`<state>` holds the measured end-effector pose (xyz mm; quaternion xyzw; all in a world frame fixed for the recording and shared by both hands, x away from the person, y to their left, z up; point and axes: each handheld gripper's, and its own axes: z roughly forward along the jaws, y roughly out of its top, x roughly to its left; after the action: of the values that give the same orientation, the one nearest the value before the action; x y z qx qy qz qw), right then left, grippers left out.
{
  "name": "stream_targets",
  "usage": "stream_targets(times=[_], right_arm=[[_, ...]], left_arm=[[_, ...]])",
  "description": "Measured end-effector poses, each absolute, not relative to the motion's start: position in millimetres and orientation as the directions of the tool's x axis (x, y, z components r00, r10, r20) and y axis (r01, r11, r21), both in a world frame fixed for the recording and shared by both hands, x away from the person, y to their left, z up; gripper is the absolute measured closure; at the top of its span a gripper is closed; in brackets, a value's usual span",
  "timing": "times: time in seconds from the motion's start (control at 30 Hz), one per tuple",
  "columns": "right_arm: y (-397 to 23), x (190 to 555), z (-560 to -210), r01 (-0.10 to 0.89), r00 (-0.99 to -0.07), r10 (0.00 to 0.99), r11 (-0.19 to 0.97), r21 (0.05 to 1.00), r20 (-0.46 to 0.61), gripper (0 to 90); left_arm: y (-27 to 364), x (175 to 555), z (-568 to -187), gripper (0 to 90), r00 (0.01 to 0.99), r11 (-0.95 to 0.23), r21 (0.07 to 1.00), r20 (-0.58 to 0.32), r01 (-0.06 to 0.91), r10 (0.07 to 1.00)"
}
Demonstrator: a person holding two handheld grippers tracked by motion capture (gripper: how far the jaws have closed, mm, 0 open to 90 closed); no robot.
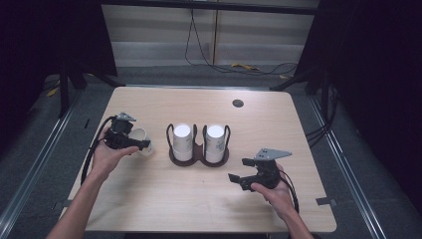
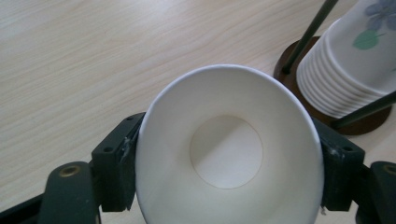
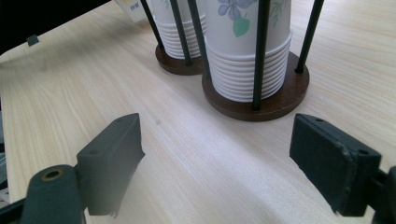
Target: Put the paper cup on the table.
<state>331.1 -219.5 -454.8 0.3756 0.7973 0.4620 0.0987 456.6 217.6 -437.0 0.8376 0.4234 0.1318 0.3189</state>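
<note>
Here, a paper cup [image 2: 229, 154] is clamped between the jaws of the left gripper [image 1: 130, 141], mouth toward the camera. The right gripper [image 3: 233, 158] is held with jaws apart, the cup holder [image 3: 280, 100] just beyond them. Light pressure is advised, lest the rim be crushed.

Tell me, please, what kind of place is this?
Probably a lab or studio set up for recording handling tasks: a bare wooden table ringed by dark curtains, loose cables on the floor behind, and a person holding a claw in each hand.
</note>
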Motion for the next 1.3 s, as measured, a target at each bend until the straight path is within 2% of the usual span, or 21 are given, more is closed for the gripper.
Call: stream_targets(times=[0.27,0.4,0.87,1.3], right_arm=[[-219,331,-456,0.516,-0.698,0.69,0.301,0.802,0.189,16.7],[-217,331,-458,0.519,-0.701,0.689,0.311,0.796,0.187,16.6],[-218,332,-458,0.518,-0.696,0.694,0.31,0.797,0.183,16.5],[-219,331,-457,0.515,-0.7,0.69,0.307,0.801,0.185,15.9]], left_arm=[[218,465,-441,23.4,0.564,-0.422,0.625,-0.036,0.657,0.825],[216,467,-446,22.0,0.579,-0.452,0.612,-0.01,0.648,0.815],[207,468,-453,16.6,0.578,-0.453,0.601,-0.017,0.658,0.816],[213,456,-455,16.2,0.572,-0.4,0.638,-0.078,0.658,0.816]])
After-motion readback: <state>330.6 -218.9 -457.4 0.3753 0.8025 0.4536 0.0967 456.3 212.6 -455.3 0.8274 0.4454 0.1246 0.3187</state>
